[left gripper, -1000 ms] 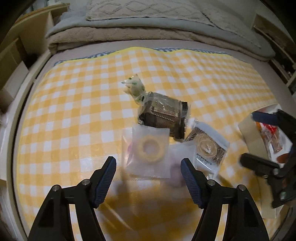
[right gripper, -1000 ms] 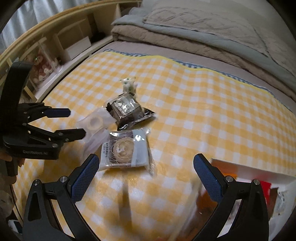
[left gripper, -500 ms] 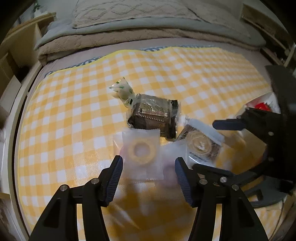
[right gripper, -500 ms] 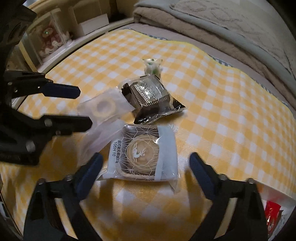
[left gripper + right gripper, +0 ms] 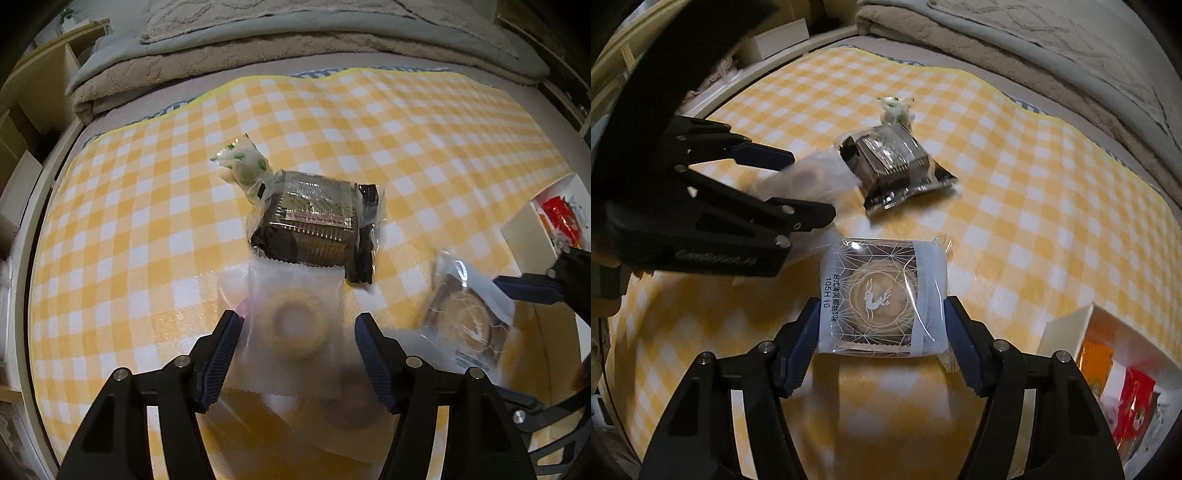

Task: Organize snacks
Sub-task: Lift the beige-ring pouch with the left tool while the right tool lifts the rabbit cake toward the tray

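Several wrapped snacks lie on a yellow checked cloth [image 5: 147, 229]. My left gripper [image 5: 295, 350] is around a clear packet with a pale ring cake [image 5: 293, 326]; its pads stand just off the wrapper's sides. My right gripper [image 5: 882, 339] is shut on a round pastry in a clear and pale-blue wrapper [image 5: 882, 299], which also shows lifted in the left wrist view [image 5: 467, 325]. A dark brown foil packet [image 5: 317, 225] and a small green-and-white candy bag [image 5: 243, 166] lie behind. The left gripper shows in the right wrist view [image 5: 798, 184].
A white box [image 5: 1067, 328] with red and orange packets inside stands at the right; it also shows in the left wrist view [image 5: 524, 236]. Folded blankets [image 5: 295, 48] lie at the back. Wooden shelves [image 5: 33, 96] stand at the left.
Both grippers have moved in and narrowed. The right one has closed on the pastry packet and raised it to the right. The left one has come around the ring cake packet.
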A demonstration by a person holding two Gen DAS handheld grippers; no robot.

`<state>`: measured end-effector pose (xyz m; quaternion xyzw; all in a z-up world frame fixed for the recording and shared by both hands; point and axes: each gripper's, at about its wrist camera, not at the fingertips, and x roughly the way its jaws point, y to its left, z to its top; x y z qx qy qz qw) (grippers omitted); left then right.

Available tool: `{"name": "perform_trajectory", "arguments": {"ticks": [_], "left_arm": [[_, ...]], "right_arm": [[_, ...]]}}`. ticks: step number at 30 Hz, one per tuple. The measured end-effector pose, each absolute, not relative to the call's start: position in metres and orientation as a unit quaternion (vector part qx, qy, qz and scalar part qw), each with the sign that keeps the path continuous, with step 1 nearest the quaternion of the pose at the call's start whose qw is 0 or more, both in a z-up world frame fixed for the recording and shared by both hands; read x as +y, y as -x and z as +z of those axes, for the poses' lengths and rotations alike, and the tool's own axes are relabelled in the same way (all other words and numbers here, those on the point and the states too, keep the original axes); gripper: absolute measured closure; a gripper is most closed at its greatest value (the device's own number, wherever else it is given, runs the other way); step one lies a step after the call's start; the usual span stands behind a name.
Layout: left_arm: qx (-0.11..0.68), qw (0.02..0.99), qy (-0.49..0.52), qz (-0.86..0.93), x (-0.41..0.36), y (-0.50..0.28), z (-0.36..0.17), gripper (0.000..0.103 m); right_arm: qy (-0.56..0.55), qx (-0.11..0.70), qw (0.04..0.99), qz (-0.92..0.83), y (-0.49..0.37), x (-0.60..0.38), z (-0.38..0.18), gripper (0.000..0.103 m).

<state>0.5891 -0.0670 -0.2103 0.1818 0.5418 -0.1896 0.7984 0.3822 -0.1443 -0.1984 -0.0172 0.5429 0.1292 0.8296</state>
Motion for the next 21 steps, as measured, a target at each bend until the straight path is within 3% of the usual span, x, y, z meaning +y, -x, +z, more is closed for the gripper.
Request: {"name": "perform_trajectory", "arguments": {"ticks": [2, 17, 19, 21], "left_arm": [[0.546, 0.797, -0.187, -0.180, -0.068, -0.592, -0.213, 0.048], [0.531, 0.824, -0.130, -0.149, -0.043, -0.591, -0.195, 0.055], [0.525, 0.829, -0.121, -0.150, -0.040, -0.589, -0.189, 0.055], [0.519, 0.834, -0.112, -0.150, -0.036, -0.585, -0.183, 0.055]], "right_arm": [[0.016, 0.545, 0.828, 0.129, -0.377, -0.146, -0.197, 0.036], [-0.002, 0.582, 0.795, 0.171, -0.326, -0.140, -0.186, 0.036], [-0.004, 0.590, 0.788, 0.178, -0.323, -0.137, -0.186, 0.033], [0.006, 0.586, 0.792, 0.170, -0.324, -0.133, -0.186, 0.024]]}}
